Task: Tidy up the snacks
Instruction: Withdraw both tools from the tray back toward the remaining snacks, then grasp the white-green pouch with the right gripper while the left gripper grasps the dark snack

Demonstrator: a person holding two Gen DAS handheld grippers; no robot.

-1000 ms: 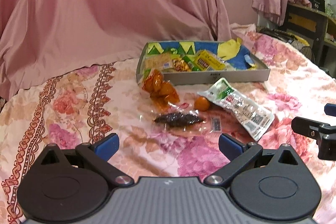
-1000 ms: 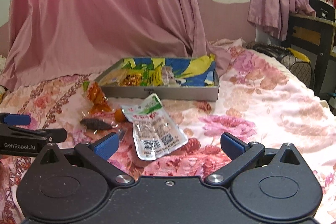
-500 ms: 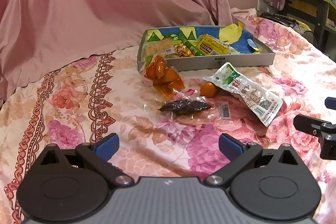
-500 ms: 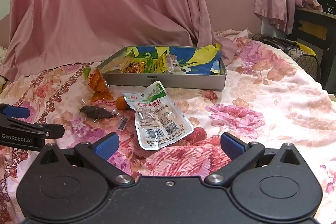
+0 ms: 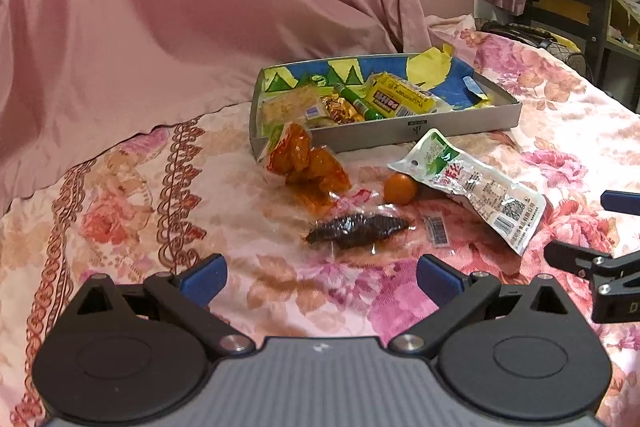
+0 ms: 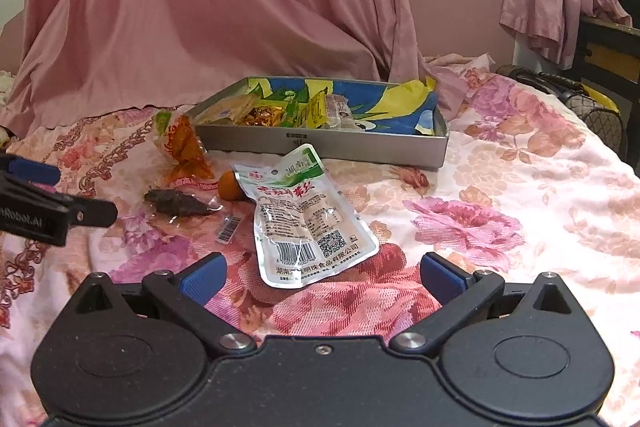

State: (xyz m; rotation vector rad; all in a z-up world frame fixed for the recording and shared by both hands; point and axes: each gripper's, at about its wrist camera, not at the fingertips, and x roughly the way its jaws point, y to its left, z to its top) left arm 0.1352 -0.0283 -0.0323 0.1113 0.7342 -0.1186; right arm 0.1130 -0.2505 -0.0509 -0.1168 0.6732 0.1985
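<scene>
Left gripper is hovering low over the floral bedspread, jaws spread wide, gripping nothing. Right gripper is sitting the same way, wide apart, empty, with its tips just short of the white-green pouch, which is lying flat on the cloth. Left of that pouch a clear pack with a dark snack is lying between the 2 grippers, barcode sticker beside it. Just behind, a small orange fruit is touching the pouch's top edge. Orange snack bag is leaning against the near left corner of the gray tray. Tray is holding several wrapped snacks on its left half; blue-yellow liner is showing on the right. Pink drape is hanging behind, blocking nothing.
</scene>
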